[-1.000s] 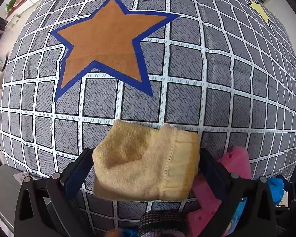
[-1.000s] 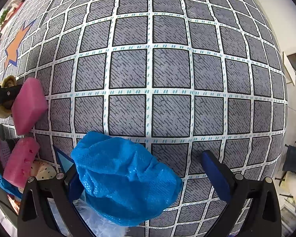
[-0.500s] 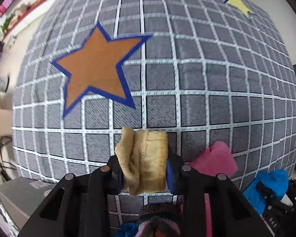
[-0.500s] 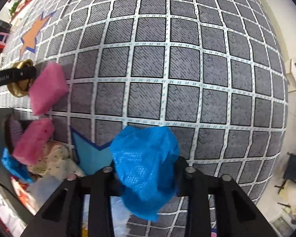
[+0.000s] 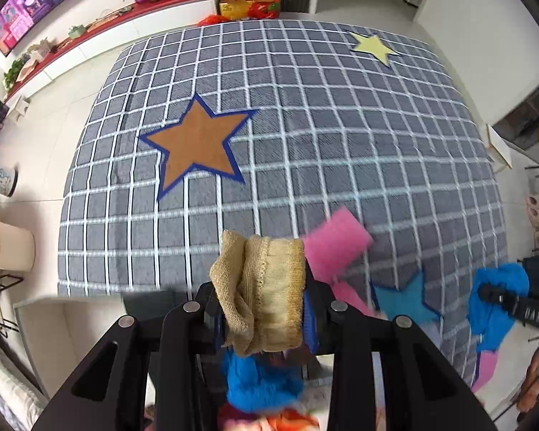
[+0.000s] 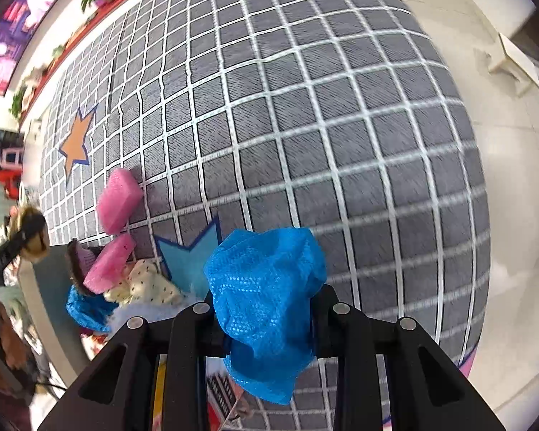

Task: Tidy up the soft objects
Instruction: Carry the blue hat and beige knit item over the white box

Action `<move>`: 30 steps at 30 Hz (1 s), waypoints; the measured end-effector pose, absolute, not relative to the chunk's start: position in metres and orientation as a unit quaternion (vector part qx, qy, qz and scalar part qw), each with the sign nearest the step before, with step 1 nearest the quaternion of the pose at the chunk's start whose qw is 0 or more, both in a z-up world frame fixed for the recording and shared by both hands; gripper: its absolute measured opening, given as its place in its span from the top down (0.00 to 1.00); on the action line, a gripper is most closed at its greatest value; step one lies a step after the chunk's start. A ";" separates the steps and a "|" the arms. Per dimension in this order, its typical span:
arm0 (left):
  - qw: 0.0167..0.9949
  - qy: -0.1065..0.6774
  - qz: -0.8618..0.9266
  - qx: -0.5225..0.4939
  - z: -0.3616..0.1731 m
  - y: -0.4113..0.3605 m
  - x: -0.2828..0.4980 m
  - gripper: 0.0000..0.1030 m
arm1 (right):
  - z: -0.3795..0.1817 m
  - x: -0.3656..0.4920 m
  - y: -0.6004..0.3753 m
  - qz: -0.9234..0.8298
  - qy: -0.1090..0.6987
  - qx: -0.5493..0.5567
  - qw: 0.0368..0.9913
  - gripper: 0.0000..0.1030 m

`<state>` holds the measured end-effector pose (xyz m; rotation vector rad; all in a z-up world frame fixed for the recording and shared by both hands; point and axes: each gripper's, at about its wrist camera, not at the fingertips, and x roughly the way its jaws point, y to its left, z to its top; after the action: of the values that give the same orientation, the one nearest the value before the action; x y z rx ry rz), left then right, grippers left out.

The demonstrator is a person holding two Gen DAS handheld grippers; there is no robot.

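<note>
My left gripper is shut on a tan knitted sock and holds it high above the grey checked rug. My right gripper is shut on a crumpled blue cloth, also lifted; it shows at the right of the left wrist view. A pink sponge lies on the rug, and a second pink sponge rests on a pile of soft things at the rug's near edge. The left gripper with the sock shows at the far left of the right wrist view.
The pile holds a spotted cream cloth, a blue cloth and a dark knitted item. The rug carries an orange star, a yellow star and a blue star. White tiled floor surrounds the rug; a white cup stands left.
Both grippers closed on their items and rose well above the rug, so the whole rug and room are now in view.
</note>
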<state>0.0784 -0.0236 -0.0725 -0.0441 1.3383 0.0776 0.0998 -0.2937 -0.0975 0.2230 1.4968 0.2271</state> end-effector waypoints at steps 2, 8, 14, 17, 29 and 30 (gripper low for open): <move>0.784 0.620 0.028 -0.018 -0.069 -0.025 0.061 0.65 | -0.091 0.091 -0.303 0.101 0.675 0.114 0.722 0.70; 0.794 0.608 0.007 -0.001 -0.045 -0.038 0.007 0.65 | -0.070 0.060 -0.313 0.103 0.661 0.132 0.732 0.70; 0.803 0.596 -0.004 -0.003 -0.018 -0.043 -0.043 0.65 | -0.031 0.025 -0.305 0.112 0.634 0.146 0.751 0.70; 0.806 0.591 -0.008 -0.015 -0.005 -0.040 -0.066 0.65 | -0.010 0.010 -0.291 0.126 0.618 0.144 0.763 0.70; 0.817 0.576 0.023 -0.018 0.018 -0.011 -0.143 0.65 | 0.020 -0.056 -0.188 0.216 0.606 0.078 0.761 0.70; 0.815 0.578 0.031 -0.021 0.018 -0.005 -0.150 0.65 | 0.019 -0.058 -0.178 0.224 0.607 0.067 0.759 0.70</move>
<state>-0.1504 -0.0051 0.0181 -0.0445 1.2327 0.0672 -0.0579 -0.1784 0.0192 0.1458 1.3224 0.4888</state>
